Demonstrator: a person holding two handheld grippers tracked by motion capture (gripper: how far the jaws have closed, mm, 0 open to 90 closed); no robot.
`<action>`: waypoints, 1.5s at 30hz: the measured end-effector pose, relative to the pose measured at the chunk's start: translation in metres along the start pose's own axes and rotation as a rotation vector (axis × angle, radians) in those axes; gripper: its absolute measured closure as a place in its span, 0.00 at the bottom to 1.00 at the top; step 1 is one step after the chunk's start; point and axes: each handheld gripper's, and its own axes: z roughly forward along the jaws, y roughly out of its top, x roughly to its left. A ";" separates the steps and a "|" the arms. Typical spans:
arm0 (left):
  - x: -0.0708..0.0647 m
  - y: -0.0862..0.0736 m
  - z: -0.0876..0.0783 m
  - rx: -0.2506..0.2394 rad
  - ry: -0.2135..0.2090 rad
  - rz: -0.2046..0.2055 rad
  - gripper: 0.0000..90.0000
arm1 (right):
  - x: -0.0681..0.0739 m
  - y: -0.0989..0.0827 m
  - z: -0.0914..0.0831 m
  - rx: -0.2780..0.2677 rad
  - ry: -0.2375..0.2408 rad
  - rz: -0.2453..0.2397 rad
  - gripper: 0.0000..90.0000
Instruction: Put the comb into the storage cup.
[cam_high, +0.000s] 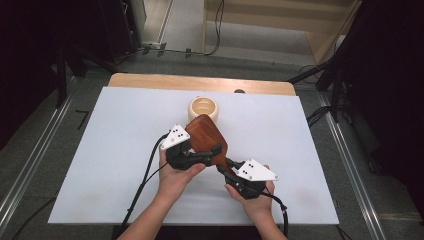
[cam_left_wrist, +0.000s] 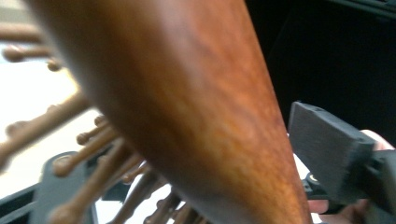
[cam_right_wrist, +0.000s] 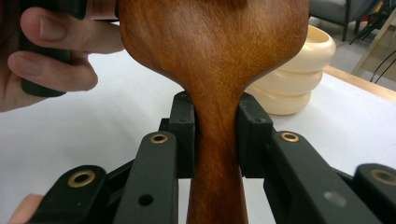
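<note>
Gripping the brush (cam_high: 207, 137) handle in our right tool (cam_high: 226, 169), we are closing the left tool (cam_high: 207, 156) around its head; off-center squeezing risks twisting it loose.

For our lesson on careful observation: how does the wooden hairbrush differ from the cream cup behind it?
The hairbrush is dark reddish-brown wood; the cup is pale cream. The hairbrush is held off the table, its handle clamped in the right gripper; the cup stands untouched on the table. The hairbrush has a broad smooth back and pegs; the cup is round, ribbed and open-topped.
</note>
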 end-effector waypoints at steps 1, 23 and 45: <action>0.000 0.000 0.000 -0.006 -0.007 -0.006 0.30 | 0.000 0.000 0.000 -0.002 0.002 0.002 0.78; 0.004 0.002 -0.001 0.043 -0.155 -0.066 0.61 | -0.003 -0.005 0.006 -0.018 0.033 0.032 0.76; 0.011 0.017 -0.016 0.022 -0.093 0.012 0.65 | -0.033 -0.005 -0.017 -0.102 0.128 0.136 0.00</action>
